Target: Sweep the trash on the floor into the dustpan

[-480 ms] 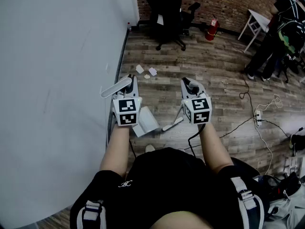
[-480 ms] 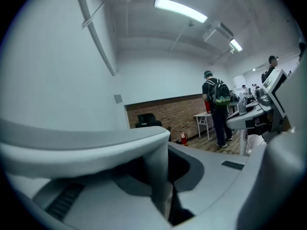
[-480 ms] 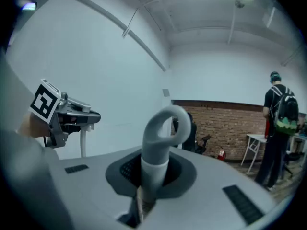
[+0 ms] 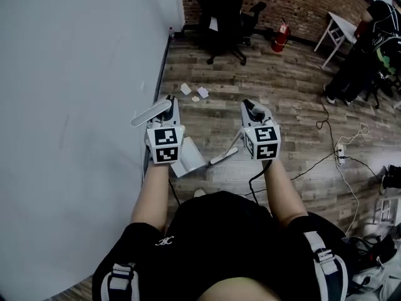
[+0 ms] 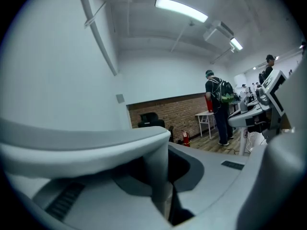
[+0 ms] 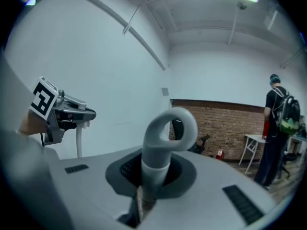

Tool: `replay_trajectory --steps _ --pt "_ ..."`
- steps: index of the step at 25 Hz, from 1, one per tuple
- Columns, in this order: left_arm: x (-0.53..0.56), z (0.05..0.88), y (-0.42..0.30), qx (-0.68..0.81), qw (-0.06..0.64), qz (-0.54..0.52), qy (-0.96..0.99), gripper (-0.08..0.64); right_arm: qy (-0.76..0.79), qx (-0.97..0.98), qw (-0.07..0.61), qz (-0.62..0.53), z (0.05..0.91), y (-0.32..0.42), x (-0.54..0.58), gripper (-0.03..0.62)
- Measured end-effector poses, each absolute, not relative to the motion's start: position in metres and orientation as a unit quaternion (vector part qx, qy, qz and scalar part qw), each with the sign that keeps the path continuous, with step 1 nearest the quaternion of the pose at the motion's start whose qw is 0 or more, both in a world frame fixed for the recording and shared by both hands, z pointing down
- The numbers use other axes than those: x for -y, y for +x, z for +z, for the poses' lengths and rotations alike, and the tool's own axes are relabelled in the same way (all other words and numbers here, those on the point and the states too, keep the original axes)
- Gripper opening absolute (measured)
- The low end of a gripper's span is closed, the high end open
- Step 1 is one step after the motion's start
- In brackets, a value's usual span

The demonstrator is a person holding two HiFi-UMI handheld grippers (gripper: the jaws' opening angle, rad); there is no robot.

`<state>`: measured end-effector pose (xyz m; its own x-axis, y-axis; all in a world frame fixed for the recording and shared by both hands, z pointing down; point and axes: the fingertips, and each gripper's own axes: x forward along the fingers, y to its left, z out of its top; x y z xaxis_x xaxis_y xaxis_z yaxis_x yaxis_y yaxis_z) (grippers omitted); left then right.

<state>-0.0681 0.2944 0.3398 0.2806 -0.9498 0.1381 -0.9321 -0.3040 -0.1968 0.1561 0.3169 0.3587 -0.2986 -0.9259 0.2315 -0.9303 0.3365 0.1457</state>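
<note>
We stand on a dark wooden plank floor (image 4: 294,105), with a plain white wall (image 4: 75,74) to the left of the left tongs and a red brick wall (image 4: 301,5) far ahead. Our left tongs (image 4: 169,107) are clenched on the handle of one white plastic dustpan (image 4: 190,158); its pan shows between both tongs. Our right tongs (image 4: 250,110) grasp the grey looped handle of one small hand brush (image 4: 223,158). Three white paper scraps (image 4: 185,89) lie on the floor just ahead of the left tongs. Further ahead we count one black office chair (image 4: 219,11) and one red fire extinguisher (image 4: 279,37).
</note>
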Motion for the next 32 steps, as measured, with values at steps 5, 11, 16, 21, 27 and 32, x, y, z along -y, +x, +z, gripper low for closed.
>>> replay_trajectory --steps 5,11,16,21,27,32 --pt "-0.286 0.347 -0.092 -0.581 0.025 -0.112 -0.806 0.04 0.589 0.797 0.135 0.01 0.356 0.139 -0.307 0.031" --pt "-0.273 0.355 -0.114 -0.573 0.017 -0.107 -0.813 0.04 0.602 0.786 0.138 0.011 0.354 0.117 -0.296 0.032" --pt "-0.261 0.36 -0.123 -0.574 0.017 -0.107 -0.812 0.04 0.599 0.788 0.141 0.019 0.36 0.109 -0.282 0.032" --pt "-0.224 0.365 -0.124 -0.578 0.015 -0.119 -0.807 0.04 0.595 0.791 0.139 0.027 0.366 0.111 -0.24 0.032" --pt "-0.168 0.363 -0.107 -0.591 0.013 -0.139 -0.794 0.04 0.579 0.805 0.125 0.036 0.368 0.131 -0.179 0.032" --pt "-0.118 0.352 -0.088 -0.611 0.013 -0.139 -0.779 0.04 0.554 0.822 0.127 0.043 0.367 0.154 -0.124 0.032"
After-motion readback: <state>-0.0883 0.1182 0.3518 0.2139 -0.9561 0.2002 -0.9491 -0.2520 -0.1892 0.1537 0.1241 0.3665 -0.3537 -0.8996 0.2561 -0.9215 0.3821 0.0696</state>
